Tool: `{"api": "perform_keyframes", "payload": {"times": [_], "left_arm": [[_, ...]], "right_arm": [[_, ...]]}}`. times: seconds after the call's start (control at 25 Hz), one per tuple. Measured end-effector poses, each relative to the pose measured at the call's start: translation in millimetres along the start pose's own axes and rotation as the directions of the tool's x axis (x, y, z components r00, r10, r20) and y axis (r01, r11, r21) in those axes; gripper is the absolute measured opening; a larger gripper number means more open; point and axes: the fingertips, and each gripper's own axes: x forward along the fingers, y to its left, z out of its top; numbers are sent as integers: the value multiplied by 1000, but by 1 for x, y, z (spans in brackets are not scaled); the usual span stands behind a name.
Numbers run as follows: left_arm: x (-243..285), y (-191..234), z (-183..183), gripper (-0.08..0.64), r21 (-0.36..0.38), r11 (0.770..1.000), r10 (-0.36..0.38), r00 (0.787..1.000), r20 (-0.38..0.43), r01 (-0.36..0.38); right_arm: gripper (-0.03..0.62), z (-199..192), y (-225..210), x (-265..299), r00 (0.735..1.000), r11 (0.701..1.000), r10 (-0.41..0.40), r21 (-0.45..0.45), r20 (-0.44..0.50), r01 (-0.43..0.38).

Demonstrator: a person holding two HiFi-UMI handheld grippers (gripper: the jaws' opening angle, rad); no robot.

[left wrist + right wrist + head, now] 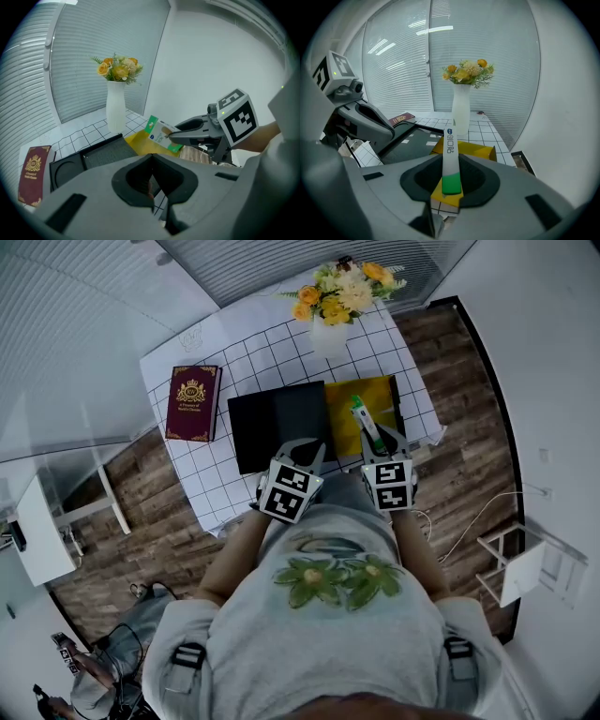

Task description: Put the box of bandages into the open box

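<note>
The box of bandages [364,420] is white with a green end. My right gripper [378,448] is shut on it and holds it edge-up over the open yellow box [349,427]. In the right gripper view the bandage box [451,159] stands narrow between the jaws [451,187], with the yellow box [476,151] just beyond. The left gripper view shows that grip from the side, the bandage box [159,133] tilted above the yellow box [135,140]. My left gripper [302,454] hovers over the black lid [272,423], open and empty.
A white checkered cloth [230,493] covers the small table. A dark red book [193,401] lies at its left. A white vase of yellow flowers [330,320] stands at the back. Wooden floor [150,531] surrounds the table, and a white wall is at the right.
</note>
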Motion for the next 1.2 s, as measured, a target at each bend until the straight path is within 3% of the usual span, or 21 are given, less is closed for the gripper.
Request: {"api": "perform_keyframes", "payload": {"times": [1.2], "left_arm": [[6, 5, -9, 8, -32, 999, 35, 999, -6, -35]], "right_arm": [[91, -20, 1, 26, 998, 999, 47, -22, -50, -48]]}}
